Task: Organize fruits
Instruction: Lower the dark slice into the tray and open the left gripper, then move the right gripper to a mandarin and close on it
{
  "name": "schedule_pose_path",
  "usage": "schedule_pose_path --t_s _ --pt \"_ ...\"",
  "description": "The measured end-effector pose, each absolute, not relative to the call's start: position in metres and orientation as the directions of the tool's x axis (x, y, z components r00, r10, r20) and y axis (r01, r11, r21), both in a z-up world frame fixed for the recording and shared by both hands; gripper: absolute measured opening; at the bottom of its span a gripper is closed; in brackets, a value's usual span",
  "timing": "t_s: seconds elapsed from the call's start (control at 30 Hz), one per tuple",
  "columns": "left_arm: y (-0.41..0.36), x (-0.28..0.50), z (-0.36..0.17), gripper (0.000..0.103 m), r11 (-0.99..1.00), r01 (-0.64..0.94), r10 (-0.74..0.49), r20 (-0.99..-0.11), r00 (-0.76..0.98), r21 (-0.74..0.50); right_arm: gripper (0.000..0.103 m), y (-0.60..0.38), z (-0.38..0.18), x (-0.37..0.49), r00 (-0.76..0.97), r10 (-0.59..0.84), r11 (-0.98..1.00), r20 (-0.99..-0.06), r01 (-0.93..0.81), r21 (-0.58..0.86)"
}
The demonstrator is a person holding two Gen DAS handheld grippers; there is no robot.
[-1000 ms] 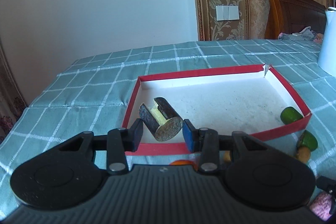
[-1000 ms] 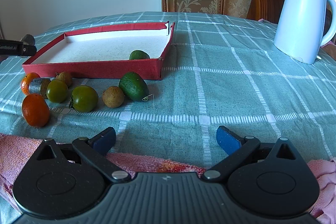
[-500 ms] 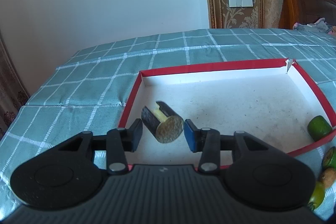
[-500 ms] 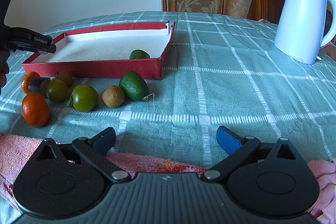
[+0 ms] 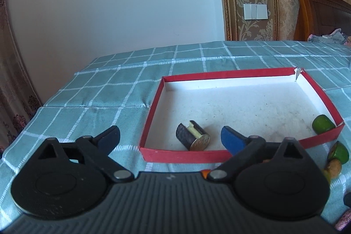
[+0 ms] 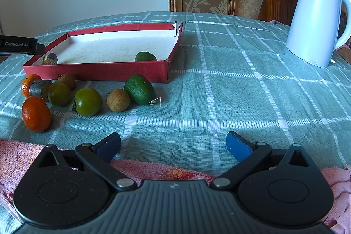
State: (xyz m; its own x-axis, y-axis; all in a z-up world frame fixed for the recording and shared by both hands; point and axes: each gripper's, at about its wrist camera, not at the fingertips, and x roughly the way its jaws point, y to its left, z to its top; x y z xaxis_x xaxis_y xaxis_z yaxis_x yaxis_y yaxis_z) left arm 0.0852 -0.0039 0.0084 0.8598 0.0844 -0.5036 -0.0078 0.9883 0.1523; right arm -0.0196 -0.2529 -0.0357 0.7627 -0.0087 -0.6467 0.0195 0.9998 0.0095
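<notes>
On the checked green cloth [image 6: 219, 71] sits a red tray [image 5: 182, 156] with a white floor. Inside it, at the near left corner, lies a dark cut cane piece [image 5: 192, 138] on its side, pale flesh showing in a notch. The left gripper [image 5: 170, 137] hangs just over that corner, its jaws opening wide; the piece lies between the fingers, touching neither pad. A green fruit [image 5: 323, 123] rests in the tray's near right corner.

From the right wrist view, the left gripper's finger reads "GenRobot.AI" [image 6: 18, 44]. The right gripper [image 6: 173, 145] is spread wide and holds nothing, above a pink towel [image 6: 158, 170]. Loose fruit lies in front of the tray: 2 oranges [image 6: 36, 113], a second cane piece [image 6: 40, 89], 2 green tomatoes [image 6: 87, 101], 2 longans [image 6: 118, 100] and an avocado [image 6: 139, 89]. A white kettle [image 6: 316, 30] marked "Midea" stands well apart at the right.
</notes>
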Motion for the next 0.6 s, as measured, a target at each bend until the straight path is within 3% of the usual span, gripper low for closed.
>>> schedule_pose_path --t_s 0.33,0.6 --pt "0.042 0.049 -0.011 0.103 0.993 -0.107 0.115 -0.514 0.850 0.045 0.103 -0.255 -0.032 -0.027 0.794 0.027 0.999 -0.607 -0.002 0.042" --pt "0.068 0.049 -0.031 0.103 0.987 -0.157 0.112 -0.557 0.823 -0.032 0.103 -0.230 -0.009 -0.064 0.888 0.201 0.979 -0.414 -0.188 0.073"
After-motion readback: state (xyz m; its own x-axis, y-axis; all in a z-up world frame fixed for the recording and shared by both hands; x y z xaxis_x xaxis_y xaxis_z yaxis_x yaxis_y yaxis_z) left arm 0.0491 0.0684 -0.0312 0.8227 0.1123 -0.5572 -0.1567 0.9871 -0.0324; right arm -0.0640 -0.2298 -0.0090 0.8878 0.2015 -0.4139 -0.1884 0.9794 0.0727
